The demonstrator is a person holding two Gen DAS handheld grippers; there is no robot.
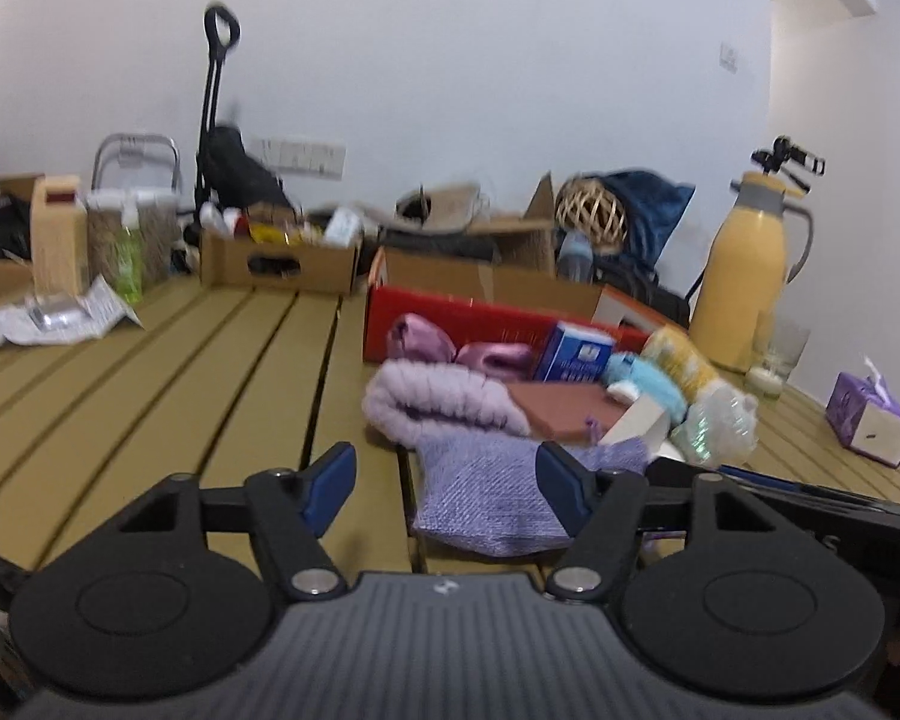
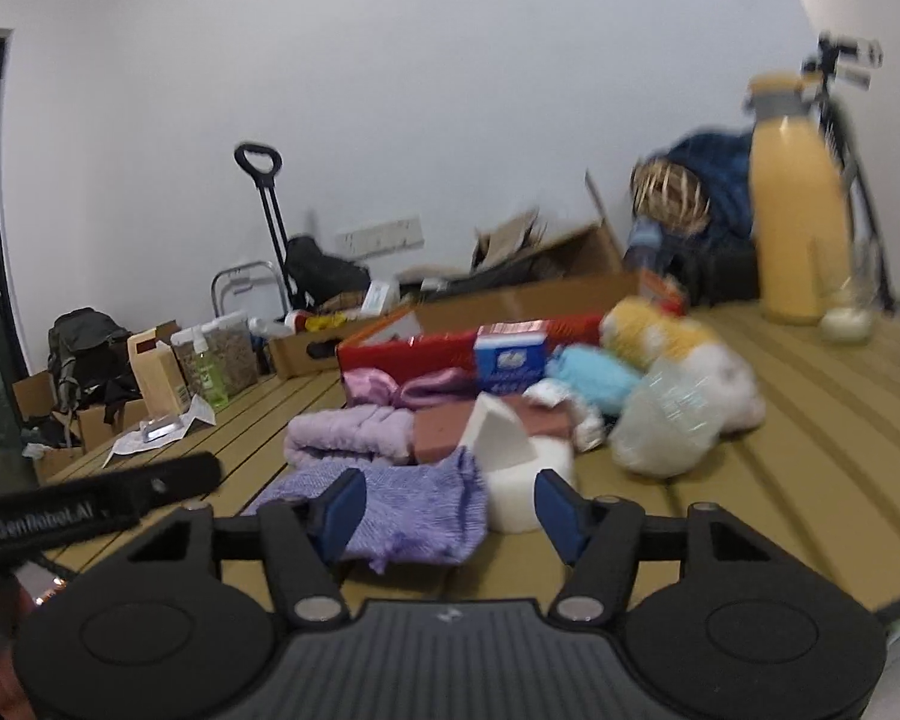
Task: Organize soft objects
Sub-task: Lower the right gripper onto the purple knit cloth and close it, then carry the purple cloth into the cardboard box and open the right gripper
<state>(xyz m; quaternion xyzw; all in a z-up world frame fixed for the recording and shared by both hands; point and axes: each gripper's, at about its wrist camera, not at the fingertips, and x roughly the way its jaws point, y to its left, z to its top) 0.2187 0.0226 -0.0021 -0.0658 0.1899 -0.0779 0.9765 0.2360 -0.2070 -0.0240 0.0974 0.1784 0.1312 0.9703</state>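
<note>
You are holding the left gripper (image 1: 447, 489) with its blue-padded fingers spread wide and nothing between them; it is hovering just short of the near edge of the purple knit cloth (image 1: 480, 495), which is lying flat on the slatted wooden table (image 1: 180, 372). That gap is probably there so the pads can straddle a fold of fabric before you close. You are carrying the right gripper (image 2: 450, 507) the same way, fingers parted and empty, aimed at the same cloth (image 2: 408, 510) from its other side, with the white foam block (image 2: 522, 468) sitting just beyond its right fingertip and touching the cloth's far edge.

Past the cloth, the fluffy lavender towel (image 1: 444, 405) is resting folded, touching the cloth's far edge, and a brown flat block (image 1: 564, 417) is lying against it. Behind these, the pink satin pieces (image 1: 450, 348) are leaning against the red box (image 1: 450, 309), likely the container for sorting, though whether it is open from this side is unclear. To the right, a blue carton (image 1: 573, 354), a light blue plush (image 2: 594, 378), a yellow and white plush (image 2: 678, 336) and a crinkled clear bag (image 2: 666, 426) are piled close together, touching one another.

The soft things are bunched near the box, so the cloth, lying nearest to you, seems the sensible first pick. Beware of catching the foam block along with the fabric.
</note>
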